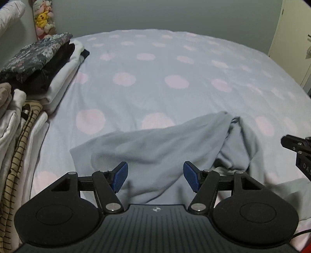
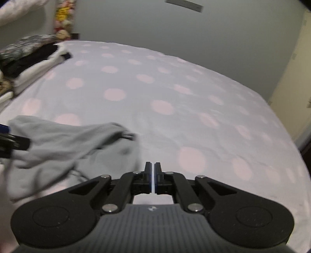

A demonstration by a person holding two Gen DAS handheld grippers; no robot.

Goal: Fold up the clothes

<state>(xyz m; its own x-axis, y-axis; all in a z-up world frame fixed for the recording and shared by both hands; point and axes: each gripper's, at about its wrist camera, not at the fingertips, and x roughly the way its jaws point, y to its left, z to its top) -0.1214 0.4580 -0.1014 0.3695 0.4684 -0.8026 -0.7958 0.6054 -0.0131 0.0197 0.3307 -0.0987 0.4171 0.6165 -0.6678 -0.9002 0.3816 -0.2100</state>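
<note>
Hovering over the near side of a pale lavender bedsheet with big pink dots [image 1: 155,64], with a crumpled light grey soft garment [image 1: 165,144] spread loosely below. Left gripper [image 1: 155,177] poised above that grey cloth, blue ribbed pads [image 1: 120,176] standing wide apart, nothing pinched between them, fabric visible through the gap. Right gripper [image 2: 152,178] out over bare sheet just beside the garment's right edge, black fingers drawn together with only a thin sliver of light between, clamped on nothing. Garment lying rumpled rather than flat, one thick fold rising across the middle, a bunched end with a dark seam or cord poking toward the far side, another flap trailing off toward the near edge of the bed. Seen from the right wrist, same grey cloth [image 2: 64,148] sitting left of the closed fingers, blurred. Stacked at the left edge of the bed: a pile of folded clothes topped by a dark floral-print piece [image 1: 37,56], over black and white layers. Nearer, a heap of white and olive striped fabric [image 1: 17,148]. Far corner showing a hanging bunch of plush toys, one yellow [image 1: 42,18]. Cream door [image 1: 291,35] off to the right.
</note>
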